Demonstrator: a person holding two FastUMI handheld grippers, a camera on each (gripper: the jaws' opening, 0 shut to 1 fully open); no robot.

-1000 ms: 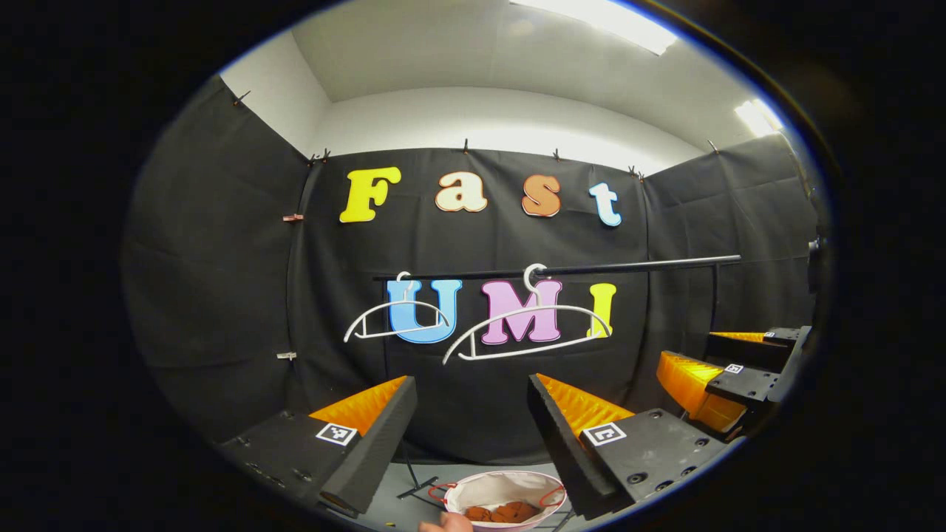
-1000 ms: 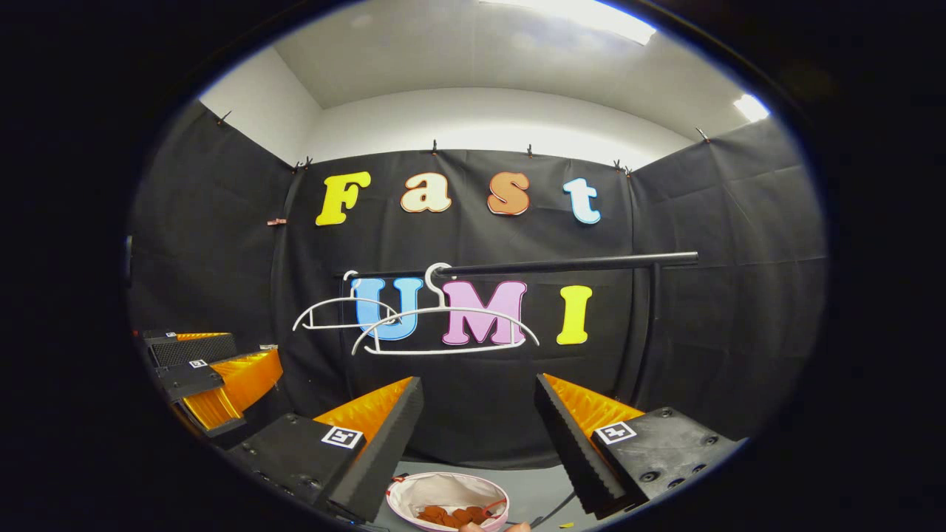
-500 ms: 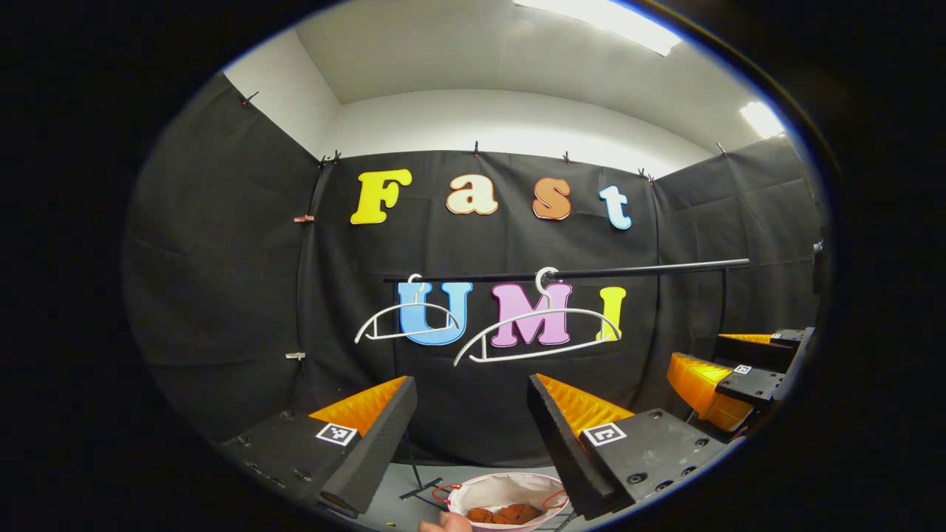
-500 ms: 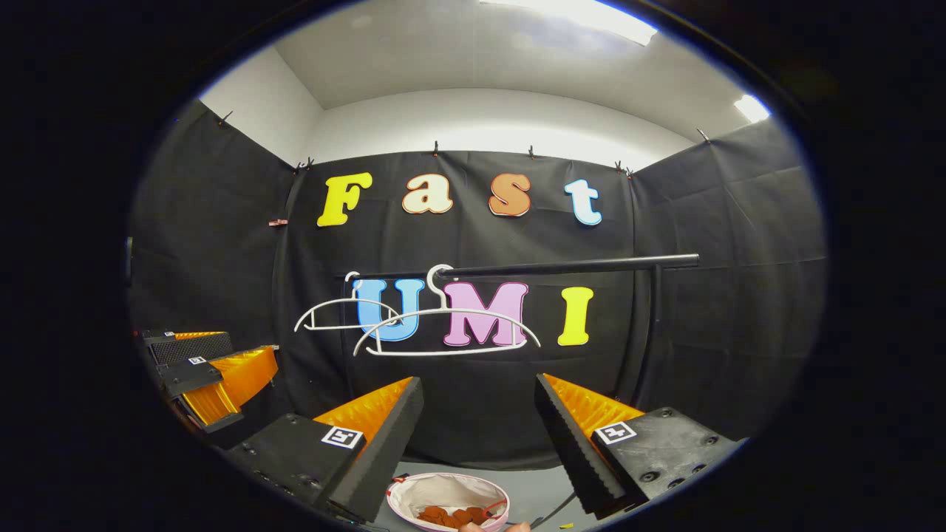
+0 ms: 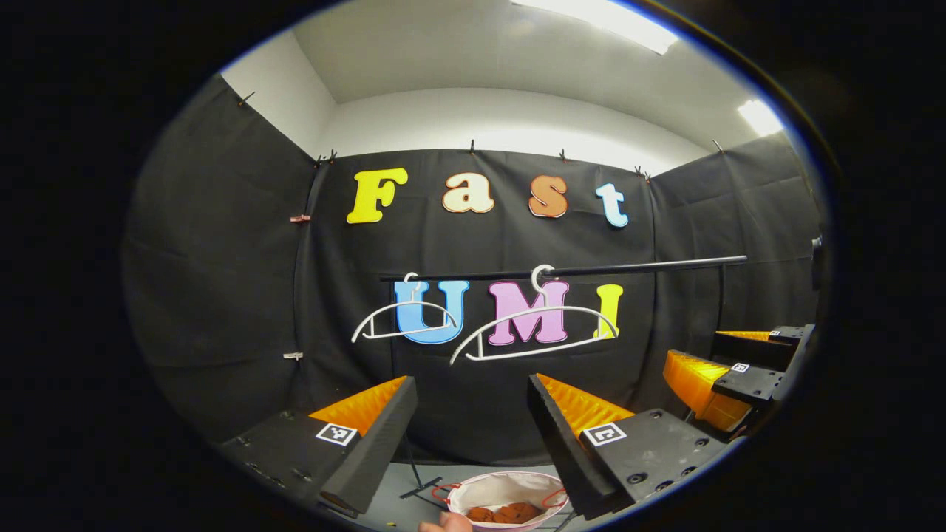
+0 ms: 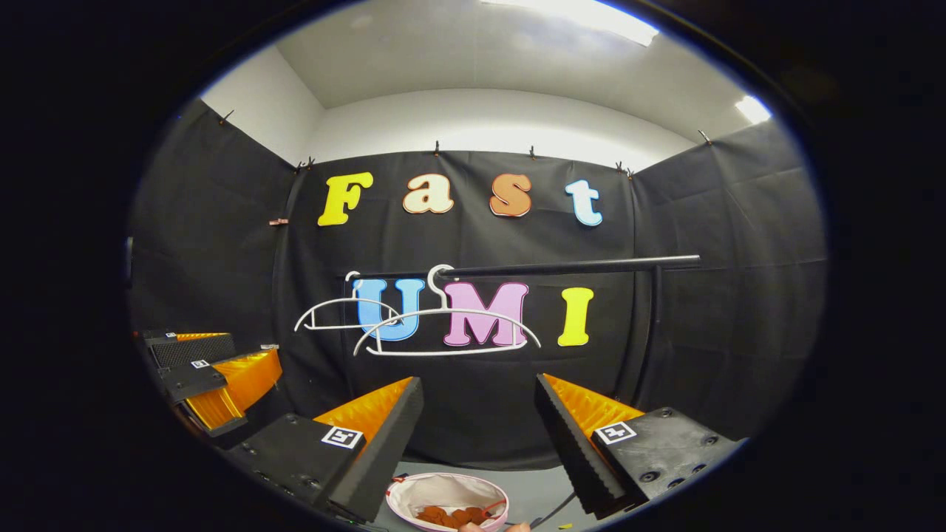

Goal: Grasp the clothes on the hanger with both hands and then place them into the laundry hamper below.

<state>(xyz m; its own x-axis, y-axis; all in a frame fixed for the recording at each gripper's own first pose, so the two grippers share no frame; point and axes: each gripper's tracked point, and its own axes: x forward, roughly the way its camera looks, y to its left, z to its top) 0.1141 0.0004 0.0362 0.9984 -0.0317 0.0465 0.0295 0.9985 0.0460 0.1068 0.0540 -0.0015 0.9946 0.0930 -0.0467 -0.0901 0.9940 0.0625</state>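
Two bare white hangers [image 5: 532, 332] [image 5: 403, 321] hang on a black rail [image 5: 635, 267]. Below them stands a white laundry hamper [image 5: 510, 489] with rust-brown clothes [image 5: 504, 511] lying inside. My left gripper [image 5: 469, 388] is open above the hamper, nothing between its fingers. My right gripper [image 6: 479, 384] is open too, over the same hamper [image 6: 443, 491] and clothes [image 6: 452, 515]. In the left gripper view the right gripper [image 5: 691, 349] shows at the far right, and in the right gripper view the left gripper [image 6: 255, 346] shows at the far left. Both stay below the hangers [image 6: 443, 332].
The rail's upright post [image 6: 650, 325] stands at the right, and a foot of the stand [image 5: 417, 488] rests on the grey floor beside the hamper. A fingertip of the person [image 5: 447, 523] pokes in at the bottom edge. Black cloth walls close the booth on three sides.
The left gripper view has wobbled slightly right and back. Hangers, hamper, clothes and both open grippers stay as they were.
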